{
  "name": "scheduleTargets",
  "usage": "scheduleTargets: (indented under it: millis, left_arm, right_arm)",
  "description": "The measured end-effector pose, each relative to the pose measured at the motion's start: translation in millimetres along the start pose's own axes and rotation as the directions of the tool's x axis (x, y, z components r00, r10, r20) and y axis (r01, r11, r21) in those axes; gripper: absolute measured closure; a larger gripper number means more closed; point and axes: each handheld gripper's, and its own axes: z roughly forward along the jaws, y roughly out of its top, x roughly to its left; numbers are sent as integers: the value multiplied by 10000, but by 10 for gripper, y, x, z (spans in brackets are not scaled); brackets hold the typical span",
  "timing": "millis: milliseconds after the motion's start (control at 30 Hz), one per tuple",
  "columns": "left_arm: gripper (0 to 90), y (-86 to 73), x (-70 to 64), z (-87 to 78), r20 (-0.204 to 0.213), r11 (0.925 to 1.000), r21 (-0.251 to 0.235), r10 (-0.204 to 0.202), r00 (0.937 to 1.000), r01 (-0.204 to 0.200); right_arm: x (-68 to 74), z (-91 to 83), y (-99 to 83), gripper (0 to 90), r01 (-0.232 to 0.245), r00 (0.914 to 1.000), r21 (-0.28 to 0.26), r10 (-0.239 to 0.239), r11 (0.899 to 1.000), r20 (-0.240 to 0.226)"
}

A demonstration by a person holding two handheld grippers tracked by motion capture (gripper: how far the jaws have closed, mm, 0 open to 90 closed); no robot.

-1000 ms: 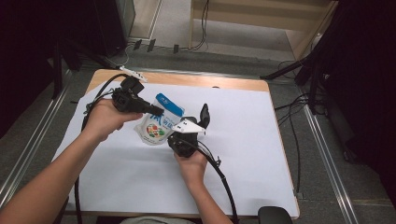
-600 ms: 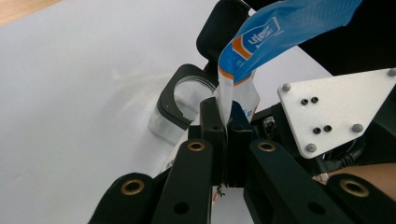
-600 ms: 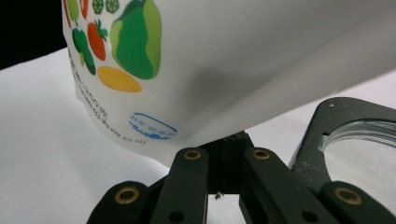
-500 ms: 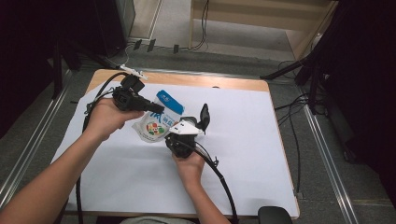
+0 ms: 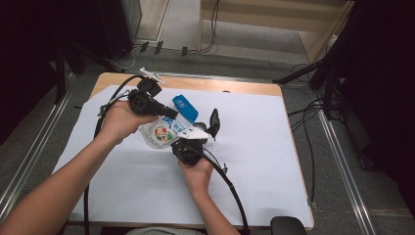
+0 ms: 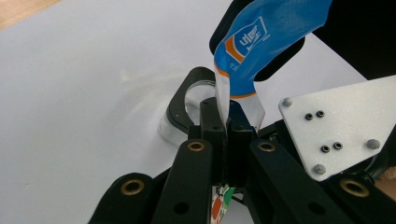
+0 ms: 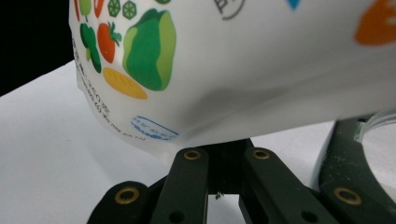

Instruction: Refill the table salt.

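Note:
A white pouch (image 5: 164, 131) with printed vegetables and a blue top (image 5: 185, 107) hangs just above the white sheet between both grippers. My left gripper (image 5: 167, 114) comes from the left and is shut on the pouch's thin side seam (image 6: 223, 100), below the blue top (image 6: 266, 37). My right gripper (image 5: 188, 141) is under the pouch's near side, with its jaws closed on the lower edge (image 7: 205, 140). The pouch's printed face (image 7: 224, 60) bulges right above those jaws. The grey plate (image 6: 336, 126) of the right gripper sits close beside the left jaws.
A black ring-shaped tool (image 5: 214, 120) with a clear part lies on the sheet just right of the pouch, also seen as the black ring (image 6: 184, 100) and the ring (image 7: 350, 154). White paper (image 5: 274, 147) covers the wooden table (image 5: 235, 85). Cables trail from both grippers.
The right gripper and the pouch's lower end have edged slightly to the left. Both grippers stay shut on the pouch.

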Motion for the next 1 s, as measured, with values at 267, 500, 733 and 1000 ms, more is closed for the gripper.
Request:
scheduleTargets:
  millis: [267,500,733,1000]
  left_arm:
    - [900,37,18,65,67,9998,63,-197,9998,196]
    - [900,54,5,39,251,9997,-130,-226,9994,230]
    - [900,54,-6,12,257,9994,-200,-270,9993,275]
    - [900,70,-27,86,201,9996,-103,-254,9995,256]
  right_arm:
    - [13,36,18,900,-187,9997,-37,187,9998,-134]
    - [2,35,22,900,-399,9990,-249,394,9989,-209]
    - [28,36,14,900,-123,9999,-326,120,9994,-83]
    - [75,87,-21,900,69,9998,-202,-72,9998,-158]
